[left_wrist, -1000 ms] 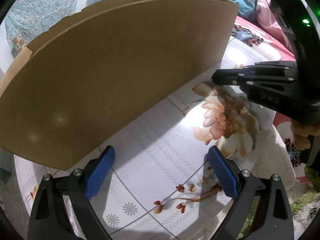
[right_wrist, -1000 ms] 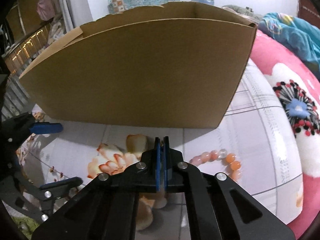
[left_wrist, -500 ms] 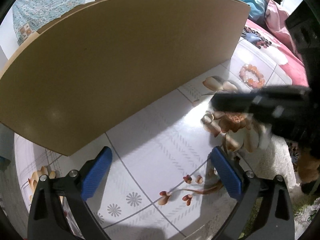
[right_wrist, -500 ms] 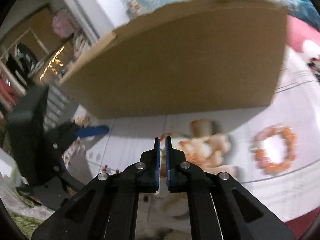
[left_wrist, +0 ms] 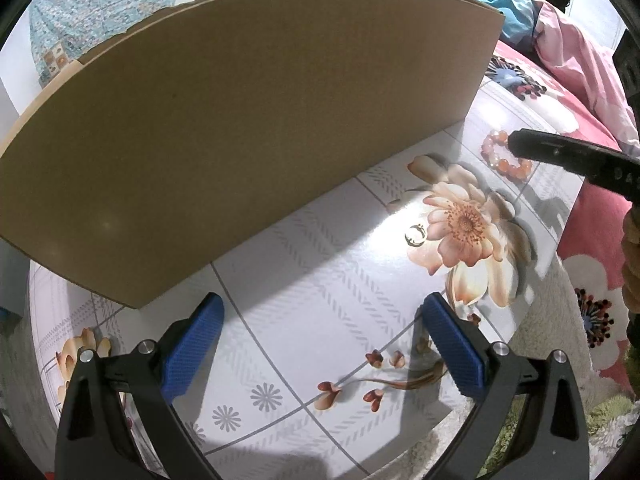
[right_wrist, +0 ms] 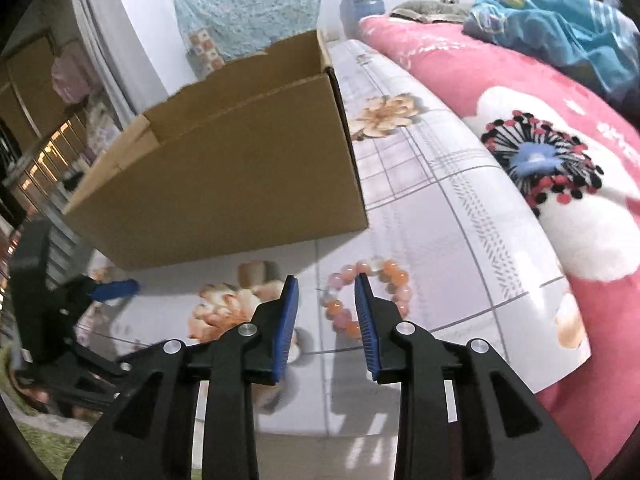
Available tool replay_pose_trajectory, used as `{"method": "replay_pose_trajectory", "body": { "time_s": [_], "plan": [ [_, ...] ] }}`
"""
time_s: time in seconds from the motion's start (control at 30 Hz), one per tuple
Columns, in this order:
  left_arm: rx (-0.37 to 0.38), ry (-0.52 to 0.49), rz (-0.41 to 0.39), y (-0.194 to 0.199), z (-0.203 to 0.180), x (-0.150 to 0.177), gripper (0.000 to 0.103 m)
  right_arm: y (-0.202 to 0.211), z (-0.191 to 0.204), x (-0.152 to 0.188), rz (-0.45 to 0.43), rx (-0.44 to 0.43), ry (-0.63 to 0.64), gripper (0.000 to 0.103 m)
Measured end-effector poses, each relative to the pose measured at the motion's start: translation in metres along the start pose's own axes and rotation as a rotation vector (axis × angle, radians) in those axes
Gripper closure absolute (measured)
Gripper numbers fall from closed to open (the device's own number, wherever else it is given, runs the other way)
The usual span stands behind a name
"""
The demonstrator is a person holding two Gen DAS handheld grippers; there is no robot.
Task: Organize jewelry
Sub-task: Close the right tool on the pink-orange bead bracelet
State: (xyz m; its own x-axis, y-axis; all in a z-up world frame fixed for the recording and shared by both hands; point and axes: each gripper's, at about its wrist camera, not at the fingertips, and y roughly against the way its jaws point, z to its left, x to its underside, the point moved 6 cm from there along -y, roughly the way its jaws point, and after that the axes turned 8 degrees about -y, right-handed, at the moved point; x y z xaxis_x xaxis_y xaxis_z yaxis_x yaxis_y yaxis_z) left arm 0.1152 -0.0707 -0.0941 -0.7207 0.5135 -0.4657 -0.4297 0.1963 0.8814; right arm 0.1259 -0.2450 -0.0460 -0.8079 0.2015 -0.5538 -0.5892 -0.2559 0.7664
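Observation:
A small metal ring [left_wrist: 415, 235] lies on the flowered tile surface beside a printed flower, ahead of my left gripper [left_wrist: 320, 320], which is open and holds nothing. An orange and pink bead bracelet [right_wrist: 368, 300] [left_wrist: 505, 156] lies flat on the tiles to the right of an open brown cardboard box [right_wrist: 224, 184] [left_wrist: 248, 120]. My right gripper [right_wrist: 325, 292] hovers over the bracelet's left side, its jaws opening, with beads showing in the gap but no pad pressing on them. In the left wrist view the right gripper's black finger [left_wrist: 576, 156] covers part of the bracelet.
A pink flowered blanket [right_wrist: 540, 128] runs along the right of the tiled surface, with a blue cloth [right_wrist: 560, 24] heaped on it. A white fluffy mat [left_wrist: 552, 352] borders the tiles at the near right. Shelves and hanging clothes stand at the far left.
My right gripper has swung right, from over the printed flower to over the bracelet, and its jaws have parted. The ring now lies uncovered on the tiles. The left gripper has stayed put.

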Motion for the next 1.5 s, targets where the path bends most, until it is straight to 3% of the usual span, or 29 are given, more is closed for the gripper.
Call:
{"method": "replay_pose_trajectory", "body": {
  "time_s": [0.27, 0.43, 0.87, 1.5],
  "plan": [
    [-0.005, 0.009, 0.009, -0.002, -0.002, -0.003, 0.005, -0.027, 0.012, 0.008, 0.048, 0.100, 0.133, 0.075],
    [-0.007, 0.015, 0.015, -0.002, -0.002, -0.003, 0.005, -0.034, 0.017, 0.010, 0.057, 0.118, 0.149, 0.095],
    [-0.008, 0.016, 0.015, -0.001, -0.003, -0.002, 0.005, -0.037, 0.030, 0.013, 0.078, 0.056, 0.117, 0.096],
    [-0.005, 0.012, 0.004, -0.001, -0.003, -0.002, 0.005, -0.033, 0.026, 0.015, 0.071, 0.034, 0.104, 0.096]
  ]
}}
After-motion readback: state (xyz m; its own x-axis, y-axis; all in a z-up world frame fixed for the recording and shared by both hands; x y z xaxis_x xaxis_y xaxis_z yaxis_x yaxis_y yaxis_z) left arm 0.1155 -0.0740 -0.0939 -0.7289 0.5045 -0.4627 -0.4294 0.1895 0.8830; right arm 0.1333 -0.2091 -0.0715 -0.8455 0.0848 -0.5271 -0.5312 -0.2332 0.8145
